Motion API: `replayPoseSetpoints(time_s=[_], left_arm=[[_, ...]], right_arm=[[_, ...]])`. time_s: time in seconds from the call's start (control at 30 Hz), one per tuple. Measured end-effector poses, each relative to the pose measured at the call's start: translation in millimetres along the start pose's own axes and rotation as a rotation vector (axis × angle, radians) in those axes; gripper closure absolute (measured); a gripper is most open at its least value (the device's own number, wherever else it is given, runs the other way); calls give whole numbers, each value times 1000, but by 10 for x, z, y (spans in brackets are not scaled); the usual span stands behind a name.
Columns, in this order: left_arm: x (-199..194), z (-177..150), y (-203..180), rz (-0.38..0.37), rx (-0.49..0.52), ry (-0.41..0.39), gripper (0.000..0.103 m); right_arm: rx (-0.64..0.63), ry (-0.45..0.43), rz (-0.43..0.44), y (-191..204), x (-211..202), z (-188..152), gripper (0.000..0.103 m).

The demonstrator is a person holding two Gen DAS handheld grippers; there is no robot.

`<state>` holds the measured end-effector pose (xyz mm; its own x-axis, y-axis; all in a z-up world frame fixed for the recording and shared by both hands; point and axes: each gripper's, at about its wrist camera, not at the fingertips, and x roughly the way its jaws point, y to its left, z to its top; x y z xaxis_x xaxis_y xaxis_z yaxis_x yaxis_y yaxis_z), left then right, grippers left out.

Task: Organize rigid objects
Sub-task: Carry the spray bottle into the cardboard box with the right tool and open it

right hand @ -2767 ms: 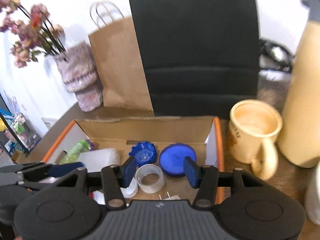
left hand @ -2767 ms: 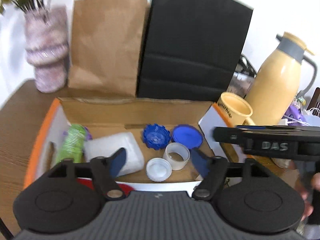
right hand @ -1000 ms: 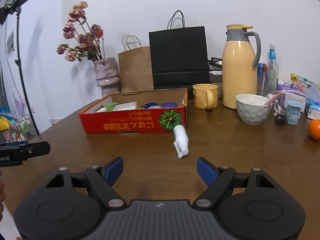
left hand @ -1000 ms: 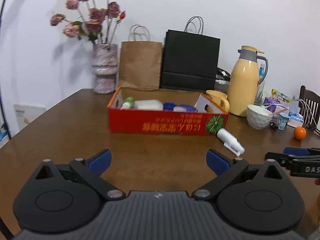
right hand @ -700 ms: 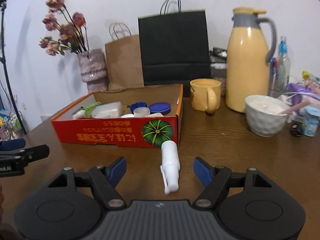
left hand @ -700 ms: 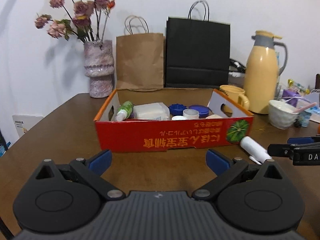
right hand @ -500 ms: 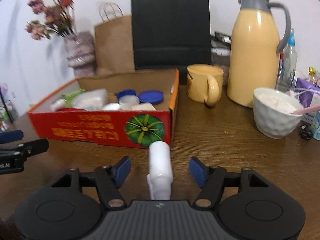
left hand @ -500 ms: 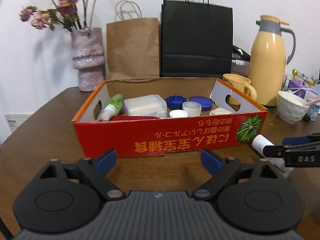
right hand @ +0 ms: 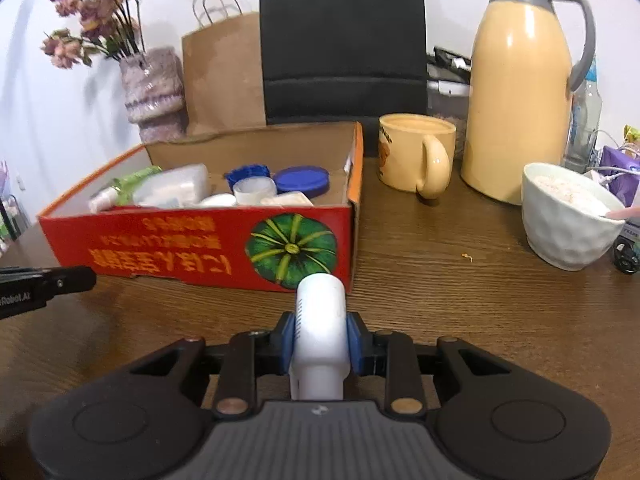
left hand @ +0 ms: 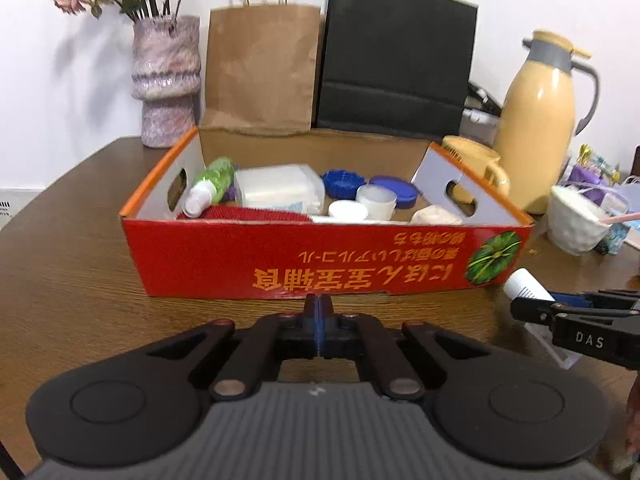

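A red cardboard box (left hand: 280, 264) stands on the wooden table and holds a green bottle (left hand: 216, 178), a white container (left hand: 280, 190), blue lids (left hand: 344, 182) and white caps. A white bottle (right hand: 320, 300) lies on the table by the box's front right corner. My right gripper (right hand: 320, 332) is closing on it, its blue pads pressed against both sides. In the left wrist view the same bottle (left hand: 520, 284) pokes out past the right gripper (left hand: 536, 308). My left gripper (left hand: 317, 308) is shut with nothing in it, just in front of the box's front wall.
A yellow mug (right hand: 416, 156), a tall yellow thermos (right hand: 520, 92) and a white bowl (right hand: 568, 220) stand right of the box. Behind it are a brown paper bag (left hand: 260, 64), a black bag (left hand: 396, 60) and a vase of flowers (left hand: 166, 80).
Both grippers came forward toward the box. The left jaws went from wide open to shut on nothing. The right jaws closed around the white bottle.
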<state>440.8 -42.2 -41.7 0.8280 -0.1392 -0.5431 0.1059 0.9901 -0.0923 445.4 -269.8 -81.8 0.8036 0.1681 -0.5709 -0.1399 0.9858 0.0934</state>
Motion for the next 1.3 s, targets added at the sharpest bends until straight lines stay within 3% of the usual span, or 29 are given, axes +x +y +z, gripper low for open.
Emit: replayPoseSetpoints(time_s=[0.23,0.5,0.6,0.87,0.97,1.07,1.2,1.3], left_arm=[[-843,-198,-60,-12,-1,-97,101],[-2103,-709,8,-20,-32,-223,101],[-2439,-876,-19,2,8,-245,101],[-2717,-944,9,-5,-9,-280,101],[-2662,-803,33,-31,0,-295,101],[-2502,-415,142,-96,7,-302,101],[-2177,375,345,-215,-40,-277,101],[-1746,1017,394,-177,-30,-235,101]], right_arm=[[-34,-125,64,340,-884,-152,76],[-2,-242,165,634,-1934,-584,76],[-12,-262,186,697,-2232,-719,76],[-37,-280,212,827,-2549,-819,76],[-57,-300,225,813,-2529,-660,76],[-93,-327,248,787,-2448,-276,76],[-99,-362,298,703,-2288,556,76],[-91,-368,334,677,-2080,1296,76]])
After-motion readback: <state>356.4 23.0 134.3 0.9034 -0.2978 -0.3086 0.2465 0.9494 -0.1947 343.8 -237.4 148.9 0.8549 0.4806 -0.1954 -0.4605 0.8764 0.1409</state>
